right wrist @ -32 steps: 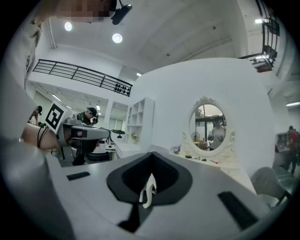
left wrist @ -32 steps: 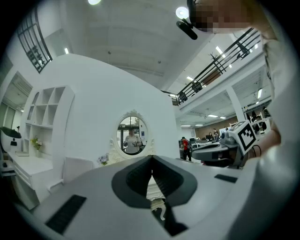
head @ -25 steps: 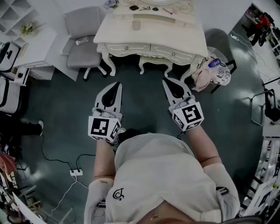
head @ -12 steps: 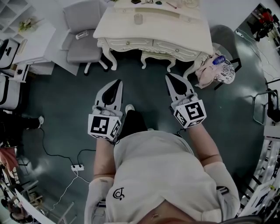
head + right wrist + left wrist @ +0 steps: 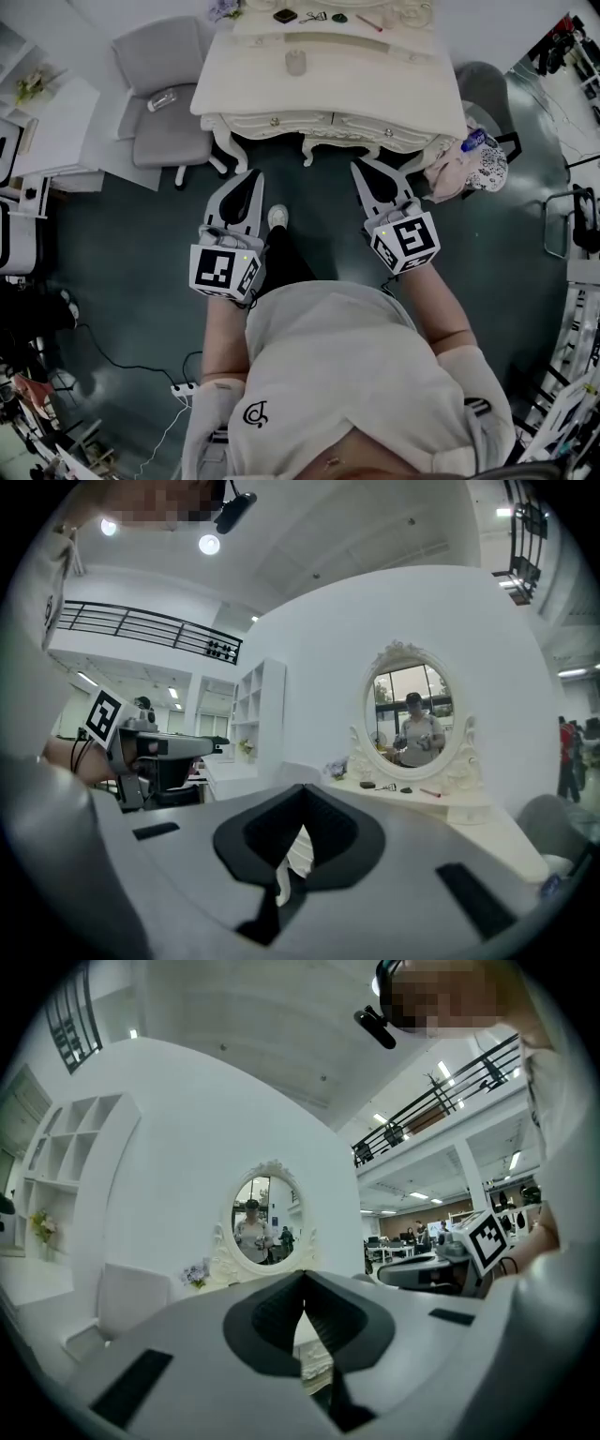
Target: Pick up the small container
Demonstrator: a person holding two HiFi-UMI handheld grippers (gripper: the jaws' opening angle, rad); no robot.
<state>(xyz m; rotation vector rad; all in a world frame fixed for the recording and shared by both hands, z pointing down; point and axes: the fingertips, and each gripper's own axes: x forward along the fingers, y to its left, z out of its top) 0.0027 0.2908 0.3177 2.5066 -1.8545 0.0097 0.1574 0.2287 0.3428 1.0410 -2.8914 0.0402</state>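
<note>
Head view: left gripper and right gripper, side by side, jaws together, both empty. Container upright on dresser, ahead of both tips and between their lines, well apart. Chair ahead-left of left gripper.
Left gripper view: jaws closed, nothing between; mirror just left of straight ahead.
Right gripper view: jaws closed, nothing held; mirror ahead-right.
</note>
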